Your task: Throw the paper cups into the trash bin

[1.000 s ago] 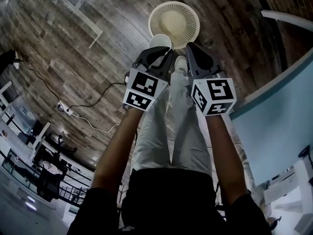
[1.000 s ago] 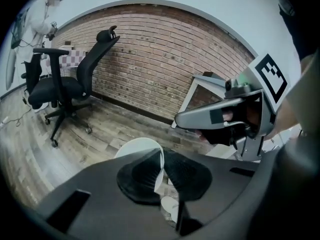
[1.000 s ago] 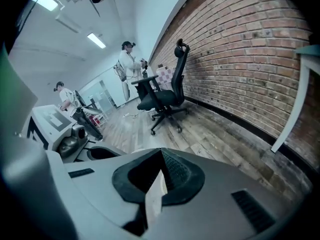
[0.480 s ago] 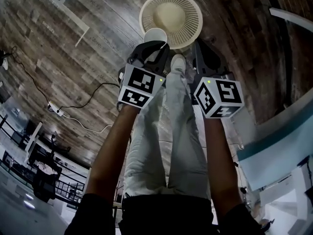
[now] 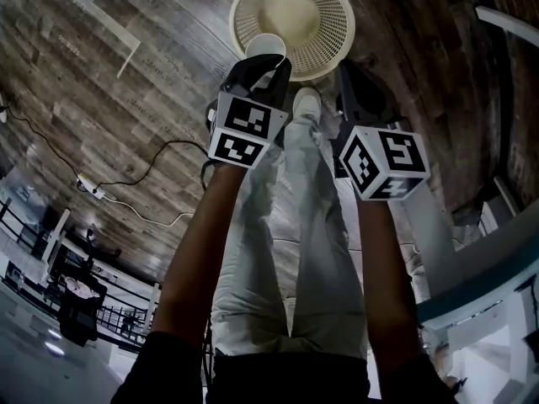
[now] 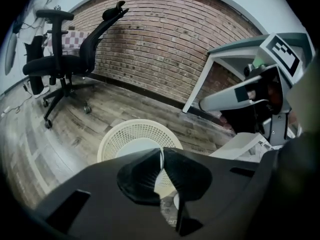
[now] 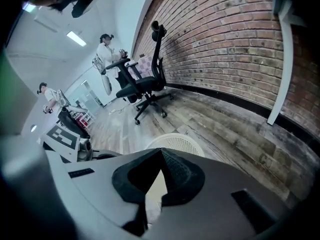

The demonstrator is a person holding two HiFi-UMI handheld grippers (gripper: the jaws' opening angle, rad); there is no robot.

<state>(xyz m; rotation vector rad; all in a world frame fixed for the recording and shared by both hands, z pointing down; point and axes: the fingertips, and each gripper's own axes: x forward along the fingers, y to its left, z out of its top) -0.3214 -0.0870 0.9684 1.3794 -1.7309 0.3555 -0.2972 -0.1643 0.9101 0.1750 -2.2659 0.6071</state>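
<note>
A white paper cup (image 5: 265, 46) hangs at the near rim of the cream mesh trash bin (image 5: 295, 19), which stands on the wooden floor. My left gripper (image 5: 268, 64) is shut on the cup's wall. In the left gripper view the cup's thin rim (image 6: 161, 160) is pinched between the jaws, with the bin (image 6: 136, 139) just beyond. My right gripper (image 5: 349, 70) hovers by the bin's right side. Its jaws (image 7: 161, 153) meet at the tips and I see nothing held. The bin (image 7: 176, 143) lies just past them.
The person's legs and a white shoe (image 5: 307, 103) stand between the grippers. A black office chair (image 6: 65, 59) and a brick wall (image 6: 165, 49) lie beyond the bin. A white desk (image 5: 497, 259) is at the right. A cable and power strip (image 5: 93, 190) lie on the floor at the left.
Both grippers have come down toward the bin, which now looks larger and nearer. The cup has moved with the left gripper from just short of the rim to over it.
</note>
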